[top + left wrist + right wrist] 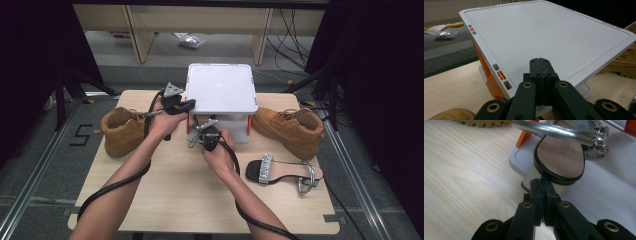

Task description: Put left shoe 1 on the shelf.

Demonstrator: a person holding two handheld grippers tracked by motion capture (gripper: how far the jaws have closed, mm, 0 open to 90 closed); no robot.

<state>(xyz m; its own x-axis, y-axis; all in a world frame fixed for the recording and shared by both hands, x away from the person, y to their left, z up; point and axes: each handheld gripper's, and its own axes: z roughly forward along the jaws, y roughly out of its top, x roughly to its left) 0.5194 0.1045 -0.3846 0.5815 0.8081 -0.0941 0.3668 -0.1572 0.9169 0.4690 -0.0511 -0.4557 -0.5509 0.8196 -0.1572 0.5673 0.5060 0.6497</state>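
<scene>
From the high view, one white box (222, 90) with a raised lid stands at the far middle of the table (165, 200), two tan boots (122, 131) flank it, one sandal (285, 171) lies at the right, and the left gripper (186, 105) is at the lid's near-left edge while the right gripper (204, 131) reaches under it. In the left gripper view, the jaws are pressed together just over the lid (544, 35). In the right gripper view, the jaws are pressed together at the heel of a second sandal (560, 160), which rests on the box's white base (609, 185) under the lid; whether they touch the heel I cannot tell.

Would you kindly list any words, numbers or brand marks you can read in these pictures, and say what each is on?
"5": black mark on the floor, left of the table.
Print on the insole of the sandal by the right tool: too blurred to read.
</scene>
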